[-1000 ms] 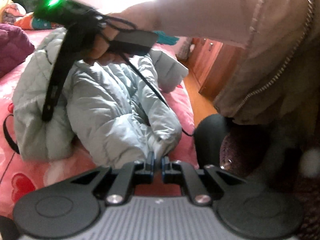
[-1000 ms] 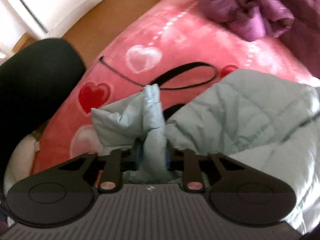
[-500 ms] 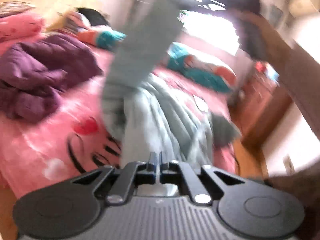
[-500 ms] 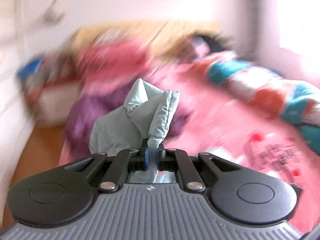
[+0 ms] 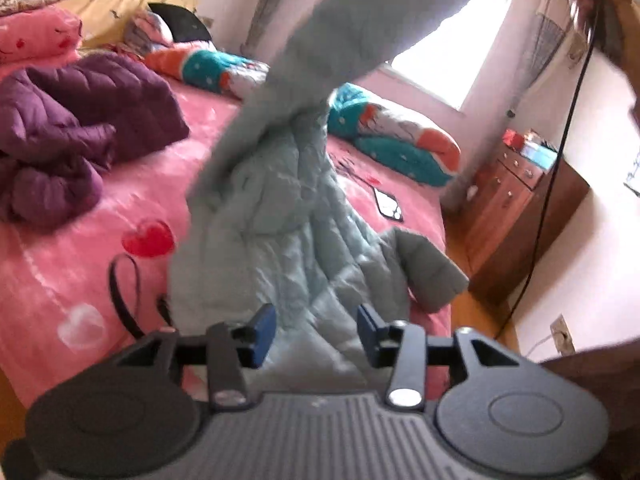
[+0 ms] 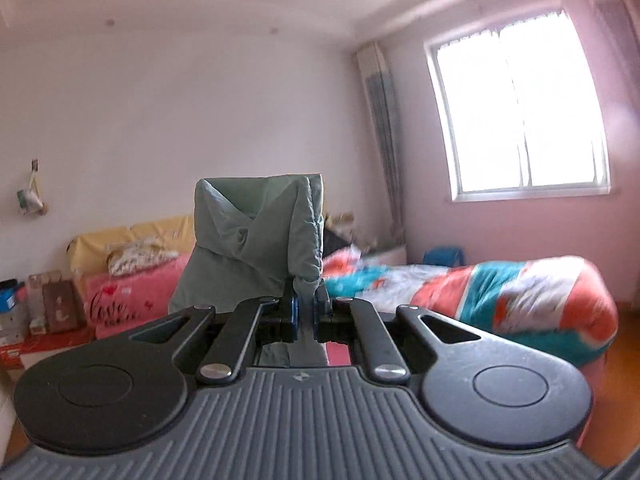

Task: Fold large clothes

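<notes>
- Right gripper [image 6: 305, 309] clamped on a fold of the pale green puffer jacket [image 5: 276, 216] — lifted high so it hangs out straight.
- Left gripper [image 5: 316, 330] fingers apart, gripping nothing — poised at the lower part near the pink bed's [image 5: 72, 256] front edge.

— How does the left claw [image 5: 312, 334] stand?
— Its blue-padded jaws are spread wide apart, gripping nothing; it points forward and slightly downward.
— And the right claw [image 6: 305, 310]?
— It is raised and aimed level, its jaws drawn nearly together, pinching a fold of the pale green jacket [image 6: 260, 236].
</notes>
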Tool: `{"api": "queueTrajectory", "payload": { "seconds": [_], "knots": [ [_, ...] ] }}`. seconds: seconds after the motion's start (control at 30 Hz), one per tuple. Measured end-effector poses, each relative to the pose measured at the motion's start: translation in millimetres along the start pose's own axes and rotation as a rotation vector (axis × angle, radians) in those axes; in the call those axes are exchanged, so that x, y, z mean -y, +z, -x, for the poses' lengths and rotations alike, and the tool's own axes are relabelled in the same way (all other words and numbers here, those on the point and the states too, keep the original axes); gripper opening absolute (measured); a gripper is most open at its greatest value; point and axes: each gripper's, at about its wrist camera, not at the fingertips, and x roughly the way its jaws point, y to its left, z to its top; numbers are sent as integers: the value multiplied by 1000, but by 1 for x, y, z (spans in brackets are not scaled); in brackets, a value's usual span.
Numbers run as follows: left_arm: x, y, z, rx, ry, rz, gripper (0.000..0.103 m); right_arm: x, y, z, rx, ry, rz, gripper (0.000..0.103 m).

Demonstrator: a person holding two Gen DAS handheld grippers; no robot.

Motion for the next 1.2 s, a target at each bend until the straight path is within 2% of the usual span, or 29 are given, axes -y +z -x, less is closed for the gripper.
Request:
{"api": "queueTrajectory", "payload": {
  "seconds": [0.1,0.17,0.37,0.5,0.53,0.57,0.6,0.67,0.73,0.93,0.97,1.0,1.07,1.13,1.17,1.2],
  "knots": [
    [-2,-8,-11,-4,4,24,53,-6,11,15,54,-16,5,7],
    [-10,-10,-20,-9,15,52,55,-2,21,25,97,-32,0,7],
    [-38,-14,-59,-43,65,127,55,14,43,50,172,-93,17,7],
    [-58,-12,-71,-6,123,156,56,25,41,60,202,-142,21,7],
    [-62,-10,-71,13,138,148,56,27,41,70,207,-154,21,7],
    [-65,-8,-73,26,143,133,62,32,39,73,208,-163,19,7],
    [-68,-6,-76,28,133,116,71,38,38,77,206,-171,13,7],
    [-73,-2,-87,5,97,72,77,50,32,79,201,-184,0,7],
    [-78,4,-104,-30,55,32,77,61,29,81,205,-193,-6,7],
    [-96,12,-133,-56,-30,56,77,77,14,76,183,-218,11,7],
    [-98,13,-137,-60,-38,54,79,80,16,84,178,-227,17,7],
    [-99,14,-141,-70,-13,52,84,83,17,90,175,-232,18,7],
    [-100,18,-144,-89,75,34,85,82,18,102,173,-252,16,7],
    [-98,19,-138,-67,75,-18,92,84,17,106,164,-268,11,7],
    [-95,18,-138,-65,102,-64,102,86,15,106,161,-276,14,7],
    [-90,17,-140,-79,125,-115,102,83,13,109,160,-285,18,7]
  ]
}}
